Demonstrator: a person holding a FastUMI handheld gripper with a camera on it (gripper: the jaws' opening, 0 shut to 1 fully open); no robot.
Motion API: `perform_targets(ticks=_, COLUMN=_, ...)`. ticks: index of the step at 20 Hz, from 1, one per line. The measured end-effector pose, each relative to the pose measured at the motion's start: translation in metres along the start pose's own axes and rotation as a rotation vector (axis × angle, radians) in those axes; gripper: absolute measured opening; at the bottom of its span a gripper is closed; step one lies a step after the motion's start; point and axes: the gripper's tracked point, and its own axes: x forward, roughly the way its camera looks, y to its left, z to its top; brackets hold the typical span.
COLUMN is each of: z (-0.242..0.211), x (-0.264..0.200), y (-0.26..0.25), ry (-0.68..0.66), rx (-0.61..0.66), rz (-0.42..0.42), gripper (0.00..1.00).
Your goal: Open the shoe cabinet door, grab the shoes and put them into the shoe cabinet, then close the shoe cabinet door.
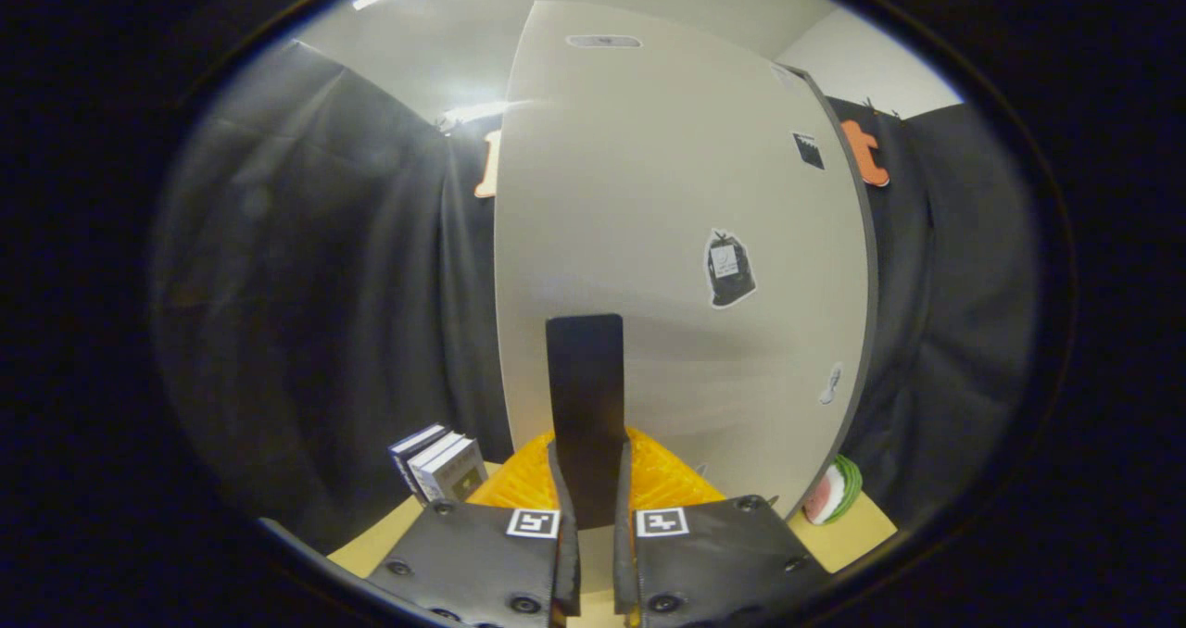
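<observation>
The white shoe cabinet door [649, 239] stands right in front of me, tall and wide, with a few small stickers on it. A flat black handle [584, 378] juts from the door's lower middle toward me. My gripper [590, 484] is shut on this handle, with the thin fingers [561, 508] pressed against its two sides. The door's dark right edge [862, 332] curves down to the wooden surface.
An orange ribbed object [667, 480] lies just beyond the fingers at the foot of the door. Small boxes [440, 466] stand to the left on the wooden surface [371, 545]. A watermelon-slice toy [834, 491] lies by the door's right edge.
</observation>
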Motion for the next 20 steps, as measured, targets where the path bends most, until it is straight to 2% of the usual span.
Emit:
perform_targets(ticks=6, z=0.002, x=-0.031, y=-0.016, ry=0.005, rx=0.008, rz=0.078, gripper=0.16)
perform_targets(ticks=11, z=0.006, x=-0.059, y=-0.036, ry=-0.006, rx=-0.007, rz=0.109, gripper=0.16)
perform_targets(ticks=15, z=0.005, x=-0.089, y=-0.073, ry=-0.011, rx=0.012, rz=0.101, gripper=0.15)
perform_targets(ticks=20, z=0.005, x=-0.105, y=-0.107, ry=-0.007, rx=0.042, rz=0.086, gripper=0.15)
